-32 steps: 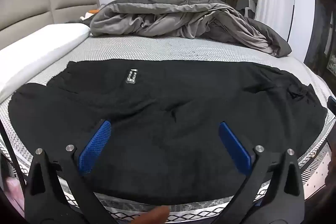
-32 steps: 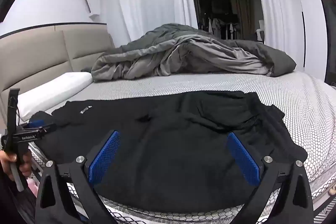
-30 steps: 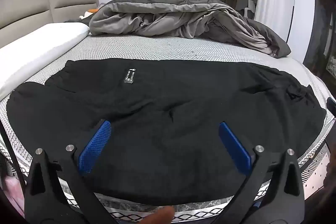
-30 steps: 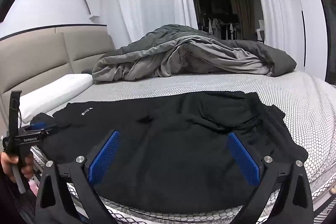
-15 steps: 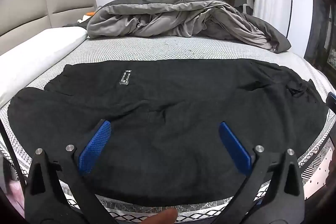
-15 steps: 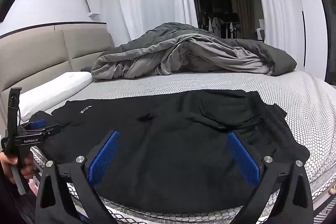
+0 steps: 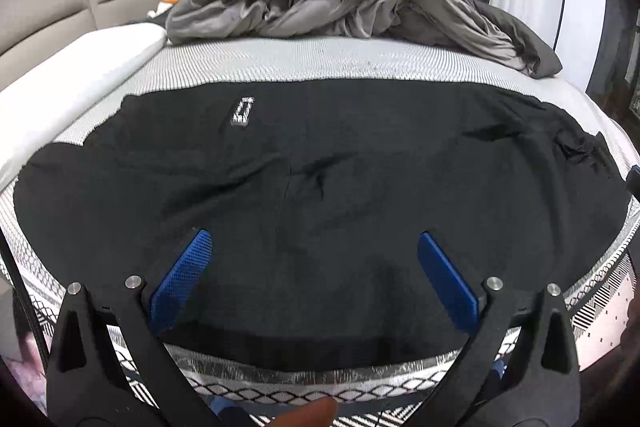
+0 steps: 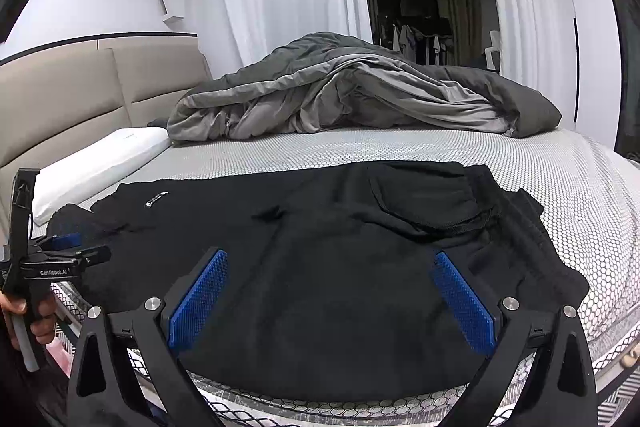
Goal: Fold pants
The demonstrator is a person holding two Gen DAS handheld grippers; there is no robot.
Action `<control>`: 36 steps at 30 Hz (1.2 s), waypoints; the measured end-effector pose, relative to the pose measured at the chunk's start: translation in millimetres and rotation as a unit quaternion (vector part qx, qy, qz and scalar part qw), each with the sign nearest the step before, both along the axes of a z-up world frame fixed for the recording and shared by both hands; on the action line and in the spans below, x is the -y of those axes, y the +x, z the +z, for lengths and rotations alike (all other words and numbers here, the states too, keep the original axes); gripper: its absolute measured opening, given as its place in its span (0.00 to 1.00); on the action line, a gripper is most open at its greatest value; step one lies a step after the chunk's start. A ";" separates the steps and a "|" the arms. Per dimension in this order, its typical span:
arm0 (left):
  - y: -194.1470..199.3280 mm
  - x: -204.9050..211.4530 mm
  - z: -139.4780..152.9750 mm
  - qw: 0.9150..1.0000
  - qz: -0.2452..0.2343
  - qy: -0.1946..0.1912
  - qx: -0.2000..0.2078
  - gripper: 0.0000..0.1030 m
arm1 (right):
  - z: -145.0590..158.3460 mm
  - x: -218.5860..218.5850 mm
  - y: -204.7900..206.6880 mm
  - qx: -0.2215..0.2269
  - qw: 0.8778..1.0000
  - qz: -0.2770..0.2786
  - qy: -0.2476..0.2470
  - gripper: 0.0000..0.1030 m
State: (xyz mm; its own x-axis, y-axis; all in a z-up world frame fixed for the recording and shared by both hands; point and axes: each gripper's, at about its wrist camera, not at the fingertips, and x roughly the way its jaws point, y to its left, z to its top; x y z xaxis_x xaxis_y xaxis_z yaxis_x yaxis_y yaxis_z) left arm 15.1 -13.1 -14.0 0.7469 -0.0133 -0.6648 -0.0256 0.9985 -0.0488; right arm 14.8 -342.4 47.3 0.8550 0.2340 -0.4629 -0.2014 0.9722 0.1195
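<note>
Lying flat, pants (image 7: 320, 187) under open left claw (image 7: 312, 279)

pants (image 7: 320, 187) lie across mattress (image 7: 320, 59) front — duvet (image 7: 340, 7) behind, pillow (image 7: 72, 75) left

Black pants (image 7: 320, 187) spread flat across near mattress edge, small white label upward.

Pants label (image 7: 242, 111) print unreadable
</note>
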 end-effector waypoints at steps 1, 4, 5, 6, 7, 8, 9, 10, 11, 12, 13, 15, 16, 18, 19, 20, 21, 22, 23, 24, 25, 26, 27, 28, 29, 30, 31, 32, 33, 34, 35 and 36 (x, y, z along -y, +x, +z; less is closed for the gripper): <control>-0.1 0.0 -1.8 1.000 -0.002 -0.002 -0.005 0.99 | -0.1 -0.9 1.2 -0.001 1.000 0.001 0.000 1.00; -2.0 -0.3 -5.5 1.000 -0.006 -0.007 -0.017 0.99 | -1.9 -1.9 0.9 -0.005 1.000 0.003 -0.005 1.00; -2.7 -0.7 -6.1 1.000 -0.008 -0.007 -0.018 0.99 | -2.7 -2.8 1.2 -0.007 1.000 0.005 -0.006 1.00; -3.5 -0.9 -6.6 1.000 -0.009 -0.005 -0.019 0.99 | -3.4 -3.0 1.1 -0.008 1.000 0.006 -0.008 1.00; -4.1 -0.6 -6.7 1.000 -0.009 -0.004 -0.020 0.99 | -3.6 -4.3 0.2 -0.009 1.000 0.006 -0.010 1.00; -5.0 -0.8 -7.1 1.000 -0.009 -0.005 -0.021 0.99 | -4.5 -5.6 0.2 -0.011 1.000 0.009 -0.011 1.00; -4.8 -1.3 -7.0 1.000 -0.010 -0.005 -0.021 0.99 | -5.2 -6.7 0.1 -0.013 1.000 0.011 -0.013 1.00; -5.2 -1.6 -6.5 1.000 -0.009 -0.006 -0.022 0.99 | -5.6 -8.1 0.2 -0.013 1.000 0.011 -0.014 1.00; -5.4 -1.2 -5.4 1.000 -0.009 -0.005 -0.022 0.99 | -6.2 -8.8 0.2 -0.014 1.000 0.012 -0.015 1.00; -5.6 -1.7 -5.0 1.000 -0.010 -0.005 -0.021 0.99 | -6.2 -9.2 0.4 -0.014 1.000 0.014 -0.015 1.00; -5.8 -1.9 -4.3 1.000 -0.010 -0.005 -0.020 0.99 | -6.3 -9.8 0.9 -0.014 1.000 0.014 -0.016 1.00; -6.1 -2.5 -3.0 1.000 -0.007 -0.005 -0.017 0.99 | -6.2 -10.7 1.7 -0.015 1.000 0.014 -0.018 1.00; -7.0 -2.5 -2.7 1.000 -0.006 -0.005 -0.016 0.99 | -6.3 -10.5 1.8 -0.015 1.000 0.013 -0.018 1.00; -9.3 -2.5 -2.1 1.000 -0.005 -0.008 -0.012 0.99 | -6.1 -10.6 1.6 -0.015 1.000 0.012 -0.017 1.00; -9.4 -2.7 -1.7 1.000 -0.004 -0.008 -0.011 0.99 | -5.9 -10.8 1.4 -0.015 1.000 0.012 -0.017 1.00; -10.1 -2.4 -1.7 1.000 -0.004 -0.007 -0.011 0.99 | -5.8 -10.7 1.1 -0.014 1.000 0.011 -0.018 1.00; -10.3 -2.4 -1.5 1.000 -0.004 -0.006 -0.010 0.99 | -5.6 -10.7 0.8 -0.013 1.000 0.010 -0.018 1.00; -10.4 -2.3 -1.3 1.000 -0.003 -0.005 -0.009 0.99 | -5.4 -10.5 1.0 -0.013 1.000 0.009 -0.018 1.00; -10.6 -2.7 -1.8 1.000 -0.004 -0.005 -0.009 0.99 | -5.4 -10.2 0.9 -0.013 1.000 0.008 -0.018 1.00; -10.8 -2.6 -1.6 1.000 -0.004 -0.005 -0.007 0.99 | -5.7 -9.3 1.3 -0.015 1.000 0.006 -0.017 1.00; -11.0 -2.7 -1.6 1.000 -0.004 -0.004 -0.007 0.99 | -5.5 -8.5 1.5 -0.016 1.000 0.005 -0.015 1.00; -11.3 -2.8 -1.3 1.000 -0.003 -0.004 -0.005 0.99 | -5.3 -7.5 1.4 -0.017 1.000 0.004 -0.013 1.00; -11.6 -3.0 -1.5 1.000 -0.002 -0.005 -0.005 0.99 | -4.9 -6.8 1.3 -0.018 1.000 0.002 -0.012 1.00; -11.8 -3.2 -1.4 1.000 -0.002 -0.006 -0.005 0.99 | -4.9 -6.0 1.7 -0.018 1.000 0.001 -0.011 1.00; -11.8 -3.2 -1.3 1.000 -0.002 -0.006 -0.004 0.99 | -4.8 -5.3 2.4 -0.018 1.000 -0.001 -0.011 1.00; -11.9 -3.6 -1.0 1.000 -0.001 -0.007 -0.003 0.99 | -5.0 -4.5 3.0 -0.018 1.000 -0.003 -0.012 1.00; -11.9 -3.7 -1.0 1.000 -0.001 -0.007 -0.002 0.99 | -5.1 -3.7 3.5 -0.018 1.000 -0.005 -0.012 1.00; -11.8 -4.2 -0.6 1.000 -0.002 -0.008 -0.001 0.99 | -5.2 -2.8 4.2 -0.020 1.000 -0.006 -0.012 1.00; -11.9 -4.5 -0.3 1.000 -0.002 -0.008 0.001 0.99 | -5.8 -0.9 4.7 -0.021 1.000 -0.007 -0.010 1.00; -11.8 -5.1 -0.1 1.000 -0.002 -0.008 0.003 0.99 | -6.5 0.3 5.5 -0.023 1.000 -0.009 -0.008 1.00; -11.9 -6.3 0.2 1.000 0.000 -0.007 0.006 0.99 | -6.9 1.5 6.4 -0.024 1.000 -0.011 -0.007 1.00; -11.8 -7.2 0.4 1.000 0.001 -0.008 0.007 0.99 | -7.7 3.3 7.8 -0.027 1.000 -0.014 -0.007 1.00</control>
